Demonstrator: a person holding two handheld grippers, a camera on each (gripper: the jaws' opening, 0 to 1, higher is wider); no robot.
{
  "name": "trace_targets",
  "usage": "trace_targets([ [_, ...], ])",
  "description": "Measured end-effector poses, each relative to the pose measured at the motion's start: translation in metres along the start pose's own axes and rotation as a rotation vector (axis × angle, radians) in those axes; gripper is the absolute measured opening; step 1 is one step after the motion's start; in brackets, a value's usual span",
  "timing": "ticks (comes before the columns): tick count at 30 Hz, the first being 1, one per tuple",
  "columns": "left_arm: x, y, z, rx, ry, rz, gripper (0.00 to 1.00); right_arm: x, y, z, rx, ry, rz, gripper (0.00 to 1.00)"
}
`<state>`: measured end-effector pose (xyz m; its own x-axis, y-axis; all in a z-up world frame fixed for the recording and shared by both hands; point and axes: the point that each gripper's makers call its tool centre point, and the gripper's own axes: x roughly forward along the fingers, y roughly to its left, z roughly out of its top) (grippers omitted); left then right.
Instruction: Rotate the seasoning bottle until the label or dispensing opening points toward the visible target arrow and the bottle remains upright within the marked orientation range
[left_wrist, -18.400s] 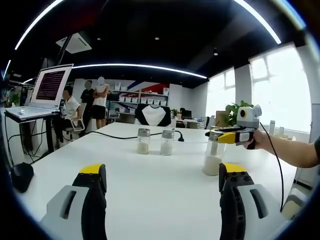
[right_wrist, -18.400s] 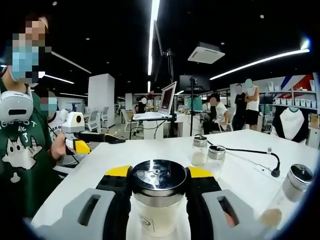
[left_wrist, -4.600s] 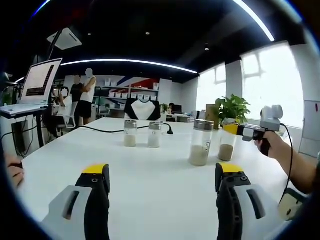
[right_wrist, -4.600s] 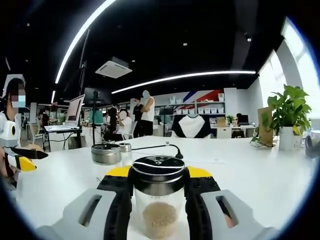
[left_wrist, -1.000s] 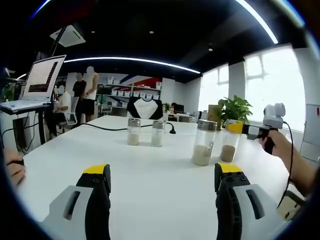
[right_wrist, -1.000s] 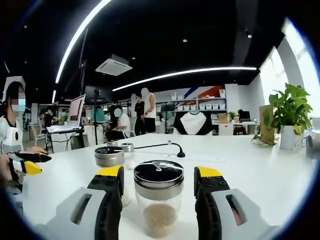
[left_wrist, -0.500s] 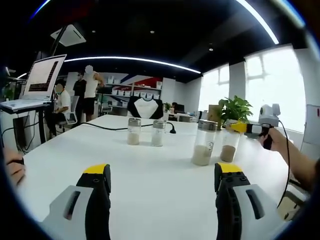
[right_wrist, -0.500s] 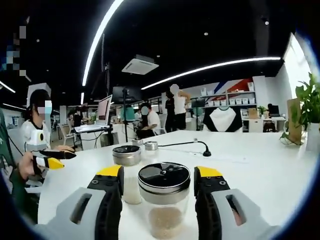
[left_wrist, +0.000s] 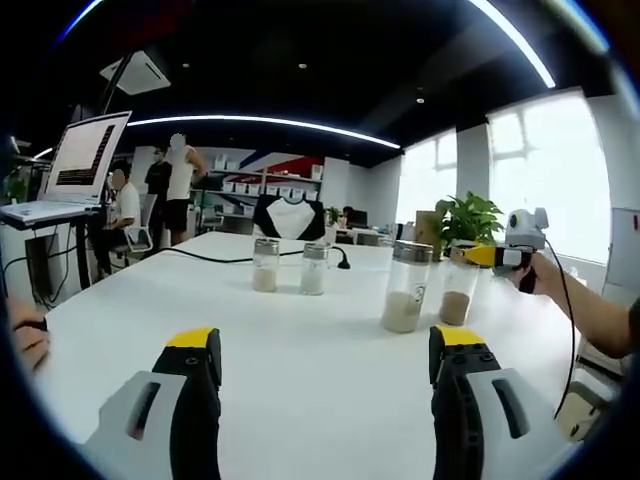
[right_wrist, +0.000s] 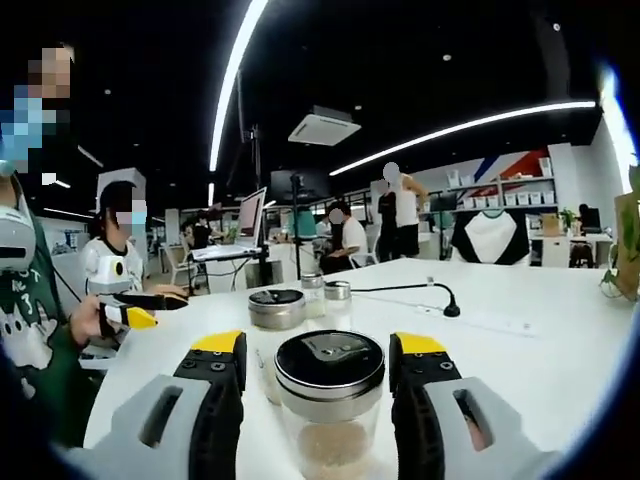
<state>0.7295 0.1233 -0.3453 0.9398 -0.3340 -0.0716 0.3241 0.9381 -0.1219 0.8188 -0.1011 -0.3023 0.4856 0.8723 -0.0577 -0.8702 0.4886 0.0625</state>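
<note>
Right gripper (right_wrist: 315, 385) fingers wide around clear glass seasoning bottle (right_wrist: 328, 410) on white counter (right_wrist: 520, 350); re-close squarely, twist keeping upright.

We get a dim black ceiling cut by long curved white LED strip lights (left_wrist: 270, 124), blown-out glare from the tall bright windows (left_wrist: 550, 170), a shiny white tabletop (left_wrist: 300, 340), and heavy fisheye bending at the edges.
</note>
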Motion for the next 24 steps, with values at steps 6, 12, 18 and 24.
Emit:
trace_targets([
  [6,-0.001,0.003,0.0,-0.004,0.002,0.006,0.9,0.002,0.005,-0.005,-0.03,0.037,0.088,0.57],
  [12,-0.001,0.003,0.001,-0.001,0.003,0.006,0.91,0.002,0.006,-0.007,-0.057,0.053,0.112,0.55],
  [18,0.0,0.002,-0.001,-0.003,0.01,0.005,0.9,0.002,0.003,-0.009,-0.043,0.048,0.122,0.49],
  [24,0.0,0.003,-0.003,-0.002,0.015,0.008,0.9,0.002,-0.003,-0.006,-0.082,0.036,0.107,0.42],
])
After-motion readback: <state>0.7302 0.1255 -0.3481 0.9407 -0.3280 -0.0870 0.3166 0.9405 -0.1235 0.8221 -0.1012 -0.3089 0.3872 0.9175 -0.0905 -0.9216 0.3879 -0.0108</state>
